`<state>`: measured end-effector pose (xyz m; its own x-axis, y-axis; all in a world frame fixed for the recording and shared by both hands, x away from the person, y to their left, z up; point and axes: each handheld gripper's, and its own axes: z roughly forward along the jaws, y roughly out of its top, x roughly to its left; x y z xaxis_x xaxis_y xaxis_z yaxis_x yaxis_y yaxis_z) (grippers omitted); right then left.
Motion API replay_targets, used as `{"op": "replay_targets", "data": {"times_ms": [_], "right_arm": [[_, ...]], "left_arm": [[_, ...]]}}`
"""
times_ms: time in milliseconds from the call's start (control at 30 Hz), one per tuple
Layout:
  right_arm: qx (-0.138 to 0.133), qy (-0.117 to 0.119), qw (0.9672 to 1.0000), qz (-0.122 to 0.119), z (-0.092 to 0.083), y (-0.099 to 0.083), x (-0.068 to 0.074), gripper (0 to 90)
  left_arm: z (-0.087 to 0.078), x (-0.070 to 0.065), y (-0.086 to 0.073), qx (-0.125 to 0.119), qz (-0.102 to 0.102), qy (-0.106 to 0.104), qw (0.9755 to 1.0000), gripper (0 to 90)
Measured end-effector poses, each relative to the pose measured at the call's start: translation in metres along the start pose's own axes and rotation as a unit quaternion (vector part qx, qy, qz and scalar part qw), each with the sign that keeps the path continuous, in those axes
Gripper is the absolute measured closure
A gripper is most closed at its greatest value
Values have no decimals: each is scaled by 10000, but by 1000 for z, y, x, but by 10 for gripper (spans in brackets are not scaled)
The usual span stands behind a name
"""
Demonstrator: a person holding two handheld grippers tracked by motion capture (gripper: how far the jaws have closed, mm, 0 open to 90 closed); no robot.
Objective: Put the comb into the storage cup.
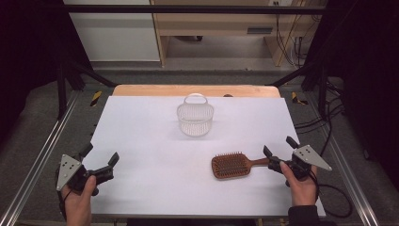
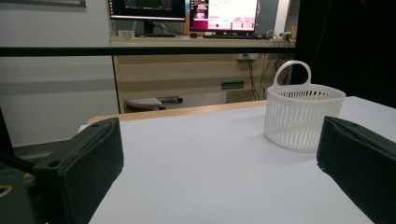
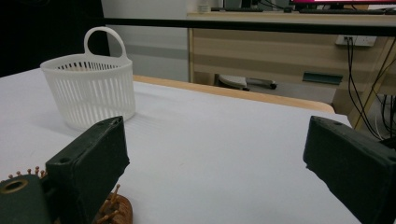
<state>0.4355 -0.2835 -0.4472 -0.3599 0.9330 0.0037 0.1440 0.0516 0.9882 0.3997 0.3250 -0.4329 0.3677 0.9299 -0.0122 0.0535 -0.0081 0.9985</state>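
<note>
Both tongs wide, empty — right tongs [image 1: 277, 149] should straddle the hairbrush [image 1: 230, 165] handle squarely before closing; left tongs [image 1: 99, 156] idle.

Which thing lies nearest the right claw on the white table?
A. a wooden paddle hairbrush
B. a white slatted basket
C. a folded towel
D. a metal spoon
A: the hairbrush lies bristles up with its handle pointing toward the open right claw, while the basket stands farther back near the table's middle.
</note>
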Motion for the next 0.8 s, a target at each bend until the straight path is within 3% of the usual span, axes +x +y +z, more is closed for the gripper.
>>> {"op": "replay_targets", "data": {"times_ms": [600, 800], "right_arm": [[205, -252, 9993, 156, 2, 1, 1, 88], [518, -234, 9983, 141, 3, 5, 2, 138]], "left_arm": [[0, 0, 0, 10, 64, -10, 10000, 8], [1, -1, -1, 34, 98, -8, 9999, 8]]}}
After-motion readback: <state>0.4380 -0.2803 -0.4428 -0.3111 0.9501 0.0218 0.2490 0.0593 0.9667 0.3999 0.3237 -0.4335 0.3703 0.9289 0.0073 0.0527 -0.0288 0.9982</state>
